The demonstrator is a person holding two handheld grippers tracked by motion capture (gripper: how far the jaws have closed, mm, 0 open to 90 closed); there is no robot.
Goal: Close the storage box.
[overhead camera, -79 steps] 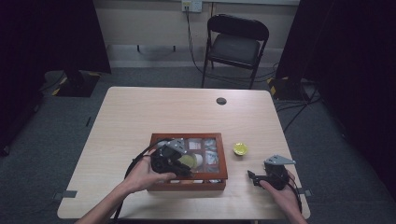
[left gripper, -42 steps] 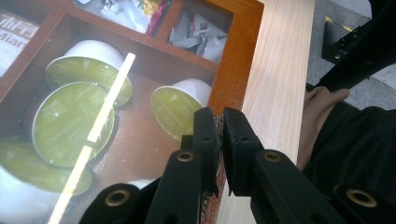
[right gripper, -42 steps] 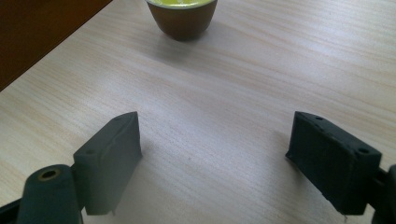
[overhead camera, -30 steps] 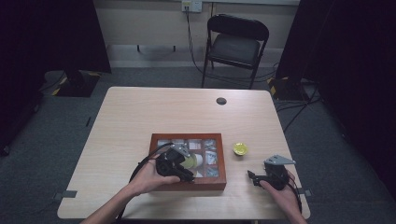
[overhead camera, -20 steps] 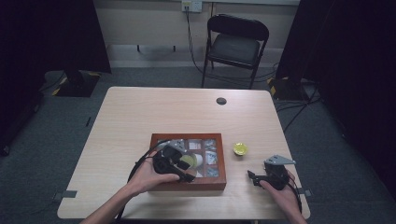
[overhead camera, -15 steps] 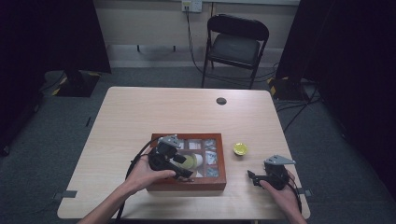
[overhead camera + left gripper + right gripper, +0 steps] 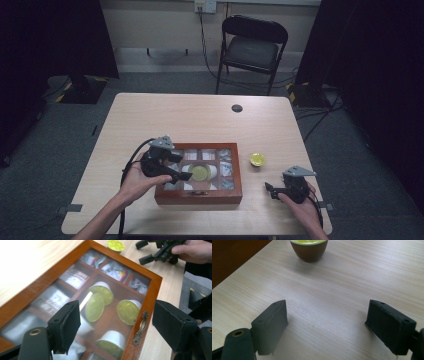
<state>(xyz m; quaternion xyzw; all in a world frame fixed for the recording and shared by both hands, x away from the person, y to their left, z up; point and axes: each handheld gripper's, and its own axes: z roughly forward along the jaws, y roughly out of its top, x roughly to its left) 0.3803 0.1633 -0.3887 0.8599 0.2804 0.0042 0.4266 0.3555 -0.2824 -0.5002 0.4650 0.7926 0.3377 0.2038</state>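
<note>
High view: the left claw (image 7: 186, 176), jaws just spread and empty, has lifted over the wooden box (image 7: 198, 192), its glass lid apparently now shut, while the right claw (image 7: 270, 190) rests spread.

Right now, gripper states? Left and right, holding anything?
Left gripper: open, jaws have just been opening, nothing held, above the wooden box.
Right gripper: open, empty, over the table near the capsule.

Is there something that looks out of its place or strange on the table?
One yellow-lidded capsule sits alone on the table, right of the wooden box, while similar capsules lie inside under its closed glass lid. Nothing looks spilled or damaged.
</note>
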